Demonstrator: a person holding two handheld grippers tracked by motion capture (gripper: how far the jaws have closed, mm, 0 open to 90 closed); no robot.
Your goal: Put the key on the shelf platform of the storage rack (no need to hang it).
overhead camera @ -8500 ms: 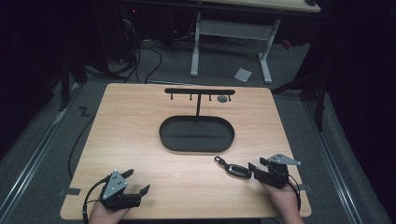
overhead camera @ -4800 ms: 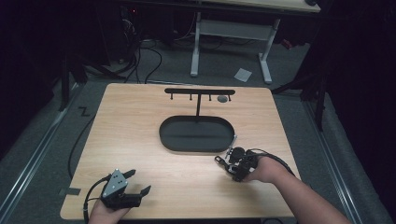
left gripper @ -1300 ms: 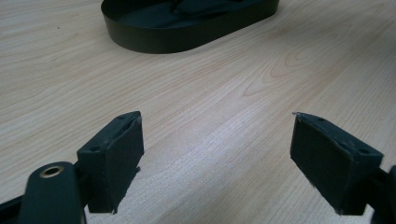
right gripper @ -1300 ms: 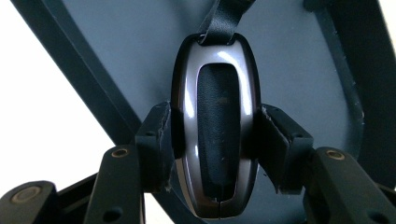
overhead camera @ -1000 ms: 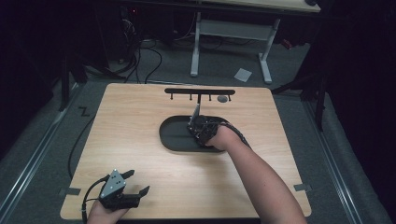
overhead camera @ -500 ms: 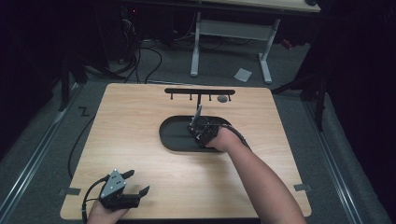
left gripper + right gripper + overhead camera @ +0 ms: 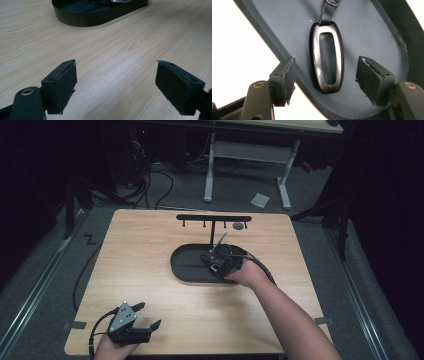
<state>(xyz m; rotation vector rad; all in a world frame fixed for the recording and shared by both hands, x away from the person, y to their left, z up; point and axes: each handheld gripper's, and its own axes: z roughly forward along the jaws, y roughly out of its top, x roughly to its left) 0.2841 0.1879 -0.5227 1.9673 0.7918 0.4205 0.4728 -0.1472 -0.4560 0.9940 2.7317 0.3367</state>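
The right hand-held gripper (image 7: 220, 262) hangs over the right end of the black oval tray (image 7: 187, 267), which sits at the middle of the wooden surface (image 7: 150, 245). In the right gripper view its 2 jaws stand wide apart and hold nothing. Between them, lying flat on the tray floor, is a black key fob (image 7: 327, 57) with a silver rim and a short black strap running to the far side. The fob lies close to the tray's edge and touches neither jaw.

The left hand-held gripper (image 7: 132, 322) rests at the near left corner of the surface, well apart from the tray, its jaws also wide and empty in the left gripper view.

A black T-shaped rack (image 7: 212, 220) with small hooks stands just beyond the tray.
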